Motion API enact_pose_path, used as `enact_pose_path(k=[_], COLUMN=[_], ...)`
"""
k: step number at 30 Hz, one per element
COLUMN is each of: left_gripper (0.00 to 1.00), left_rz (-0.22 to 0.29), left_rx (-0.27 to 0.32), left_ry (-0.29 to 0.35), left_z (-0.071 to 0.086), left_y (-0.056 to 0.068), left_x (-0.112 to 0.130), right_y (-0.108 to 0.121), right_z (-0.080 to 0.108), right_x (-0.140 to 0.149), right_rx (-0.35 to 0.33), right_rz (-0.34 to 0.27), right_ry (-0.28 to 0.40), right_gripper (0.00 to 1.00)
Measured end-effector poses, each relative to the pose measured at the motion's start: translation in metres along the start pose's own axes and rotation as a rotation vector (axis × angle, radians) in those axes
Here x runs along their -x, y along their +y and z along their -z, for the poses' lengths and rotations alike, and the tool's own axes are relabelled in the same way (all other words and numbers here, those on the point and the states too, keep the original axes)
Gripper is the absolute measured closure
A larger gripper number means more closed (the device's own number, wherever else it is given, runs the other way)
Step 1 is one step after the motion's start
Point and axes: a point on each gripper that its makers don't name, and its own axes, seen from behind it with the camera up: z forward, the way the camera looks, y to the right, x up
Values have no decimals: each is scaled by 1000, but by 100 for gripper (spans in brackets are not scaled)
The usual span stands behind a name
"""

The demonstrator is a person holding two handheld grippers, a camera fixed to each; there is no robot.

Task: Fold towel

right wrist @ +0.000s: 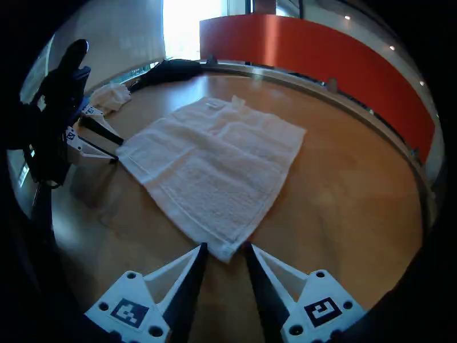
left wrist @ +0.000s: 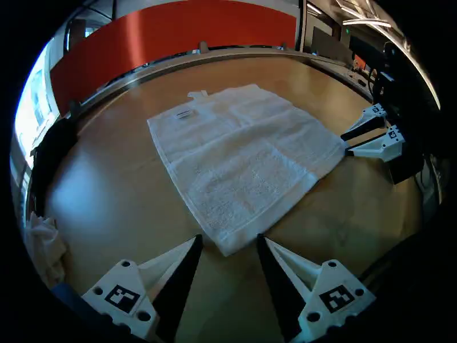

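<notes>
Towel (left wrist: 245, 160) lies flat, white, unfolded.

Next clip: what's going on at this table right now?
A person works a claw in each hand at a white towel spread flat on a wooden table. The left claw is open with one towel corner lying between its fingers. The right claw is open around a neighbouring corner. Neither has closed on the cloth, and no fold has been made yet.
</notes>
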Motion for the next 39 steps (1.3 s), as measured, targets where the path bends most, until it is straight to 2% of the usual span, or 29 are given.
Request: enact_pose_path(k=[4,9,15,17,19,22,26,33,39], left_gripper=[35,45,49,58,77,80,84,86,87], left_rz=[0,0,-2,-1,4,12,16,39,33], left_rx=[1,2,1,1,-9,-20,-20,-12,-14], left_ry=[-6,-9,-12,-15,-14,-11,-10,-14,-15], left_z=[0,0,2,1,1,1,1,2,1], left_y=[1,1,1,1,0,-1,0,-1,-1], left_x=[0,0,0,0,0,0,-1,-1,-1], right_y=[1,0,-1,-1,-3,-4,-4,-7,-10], right_z=[1,1,0,0,0,1,3,5,6], right_x=[0,0,-1,-1,-1,-2,-5,-5,-5], right_rx=[3,6,8,8,6,8,16,14,-13], right_rz=[-6,-10,-19,-19,-16,-10,-8,-38,-107], right_ry=[1,0,-2,-3,-3,-3,2,-10,-33], right_gripper=[63,67,73,75,76,79,89,90,90])
